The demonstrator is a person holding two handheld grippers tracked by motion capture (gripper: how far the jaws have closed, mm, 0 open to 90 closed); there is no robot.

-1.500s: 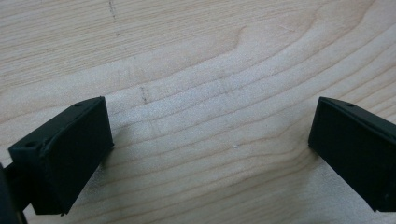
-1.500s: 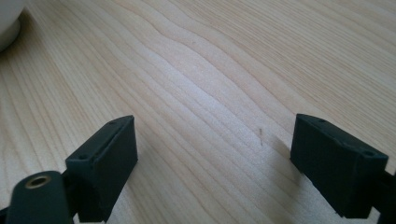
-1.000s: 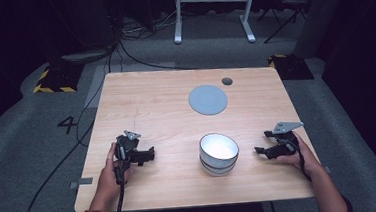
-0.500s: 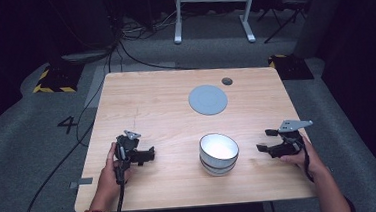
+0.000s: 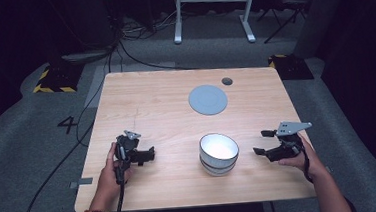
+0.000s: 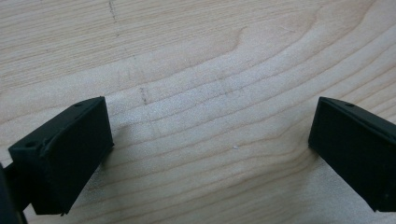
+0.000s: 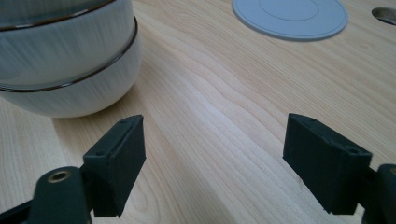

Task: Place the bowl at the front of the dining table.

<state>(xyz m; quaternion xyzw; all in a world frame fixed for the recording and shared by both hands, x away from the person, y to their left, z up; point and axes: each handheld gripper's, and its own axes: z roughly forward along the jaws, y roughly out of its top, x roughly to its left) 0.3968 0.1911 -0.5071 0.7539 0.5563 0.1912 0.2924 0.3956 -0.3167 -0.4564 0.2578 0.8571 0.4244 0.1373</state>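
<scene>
Two stacked bowls (image 5: 219,154) between both tongs

Both hand-held grippers, left (image 5: 149,154) and right (image 5: 259,142), empty, jaws apart.

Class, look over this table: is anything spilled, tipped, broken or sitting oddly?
Nothing stands out. The stacked bowls sit upright and nested on the table, the grey disc lies flat beyond them, and no spill or damage shows.

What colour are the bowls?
The stacked bowls are white with thin dark rim lines, clearest in the right gripper view.
</scene>
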